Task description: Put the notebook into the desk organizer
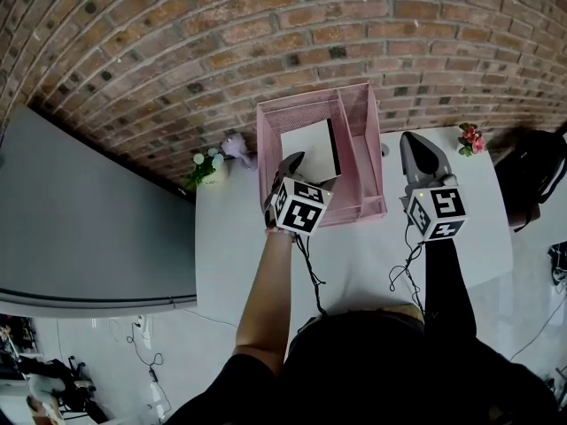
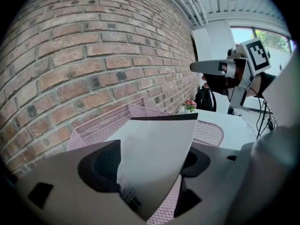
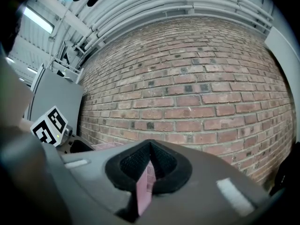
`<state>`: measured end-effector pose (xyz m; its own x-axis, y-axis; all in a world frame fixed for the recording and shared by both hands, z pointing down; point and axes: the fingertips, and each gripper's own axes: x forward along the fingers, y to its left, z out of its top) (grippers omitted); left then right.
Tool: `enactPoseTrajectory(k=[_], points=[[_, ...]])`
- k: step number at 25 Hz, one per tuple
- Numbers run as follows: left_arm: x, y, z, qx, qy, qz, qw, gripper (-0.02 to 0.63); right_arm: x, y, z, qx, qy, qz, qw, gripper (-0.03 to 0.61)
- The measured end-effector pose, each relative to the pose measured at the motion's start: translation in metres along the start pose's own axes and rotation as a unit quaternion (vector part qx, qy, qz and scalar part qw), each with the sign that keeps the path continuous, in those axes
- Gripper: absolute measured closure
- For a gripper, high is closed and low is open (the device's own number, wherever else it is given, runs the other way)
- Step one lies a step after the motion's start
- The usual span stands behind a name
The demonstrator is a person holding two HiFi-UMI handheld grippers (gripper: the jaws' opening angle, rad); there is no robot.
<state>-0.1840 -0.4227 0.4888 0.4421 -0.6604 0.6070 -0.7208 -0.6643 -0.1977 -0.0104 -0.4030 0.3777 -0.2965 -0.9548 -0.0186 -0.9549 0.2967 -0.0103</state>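
A white notebook [image 1: 308, 149] with a black spine stands tilted in the wide left compartment of the pink mesh desk organizer [image 1: 361, 113]. My left gripper [image 1: 295, 159] is at the notebook's near corner. In the left gripper view the notebook [image 2: 157, 153] runs slantwise between the two jaws, which stand wide apart; neither dark pad presses on it. My right gripper [image 1: 410, 142] hangs to the right of the organizer, apart from it and pointing at the brick wall. Its fingertips [image 3: 150, 146] meet. A pink sliver shows in the slit below them; I cannot tell what it is.
The organizer stands at the back of a white table [image 1: 354, 255], against a brick wall [image 1: 266, 34]. Small flower pots sit at the back right [image 1: 469, 138] and back left [image 1: 204, 166]. A black bag [image 1: 532, 171] lies past the table's right edge. Cables trail from both grippers.
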Motion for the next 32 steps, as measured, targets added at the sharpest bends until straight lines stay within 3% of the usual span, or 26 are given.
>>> enactPoseTrajectory(k=[14,27,32], points=[[-0.012,-0.038,-0.001,-0.027,0.022,-0.050,0.9981,0.229,-0.016,-0.007,0.007,0.011,-0.014,0.019,1.000,0.578],[-0.031,-0.063,-0.011,-0.051,0.032,-0.026,0.9978,0.225,-0.035,-0.008,0.007,0.019,-0.011,0.053,0.998,0.578],[-0.034,-0.074,-0.020,-0.043,0.042,-0.013,0.9981,0.222,-0.048,-0.011,0.009,0.017,-0.012,0.060,0.998,0.578]])
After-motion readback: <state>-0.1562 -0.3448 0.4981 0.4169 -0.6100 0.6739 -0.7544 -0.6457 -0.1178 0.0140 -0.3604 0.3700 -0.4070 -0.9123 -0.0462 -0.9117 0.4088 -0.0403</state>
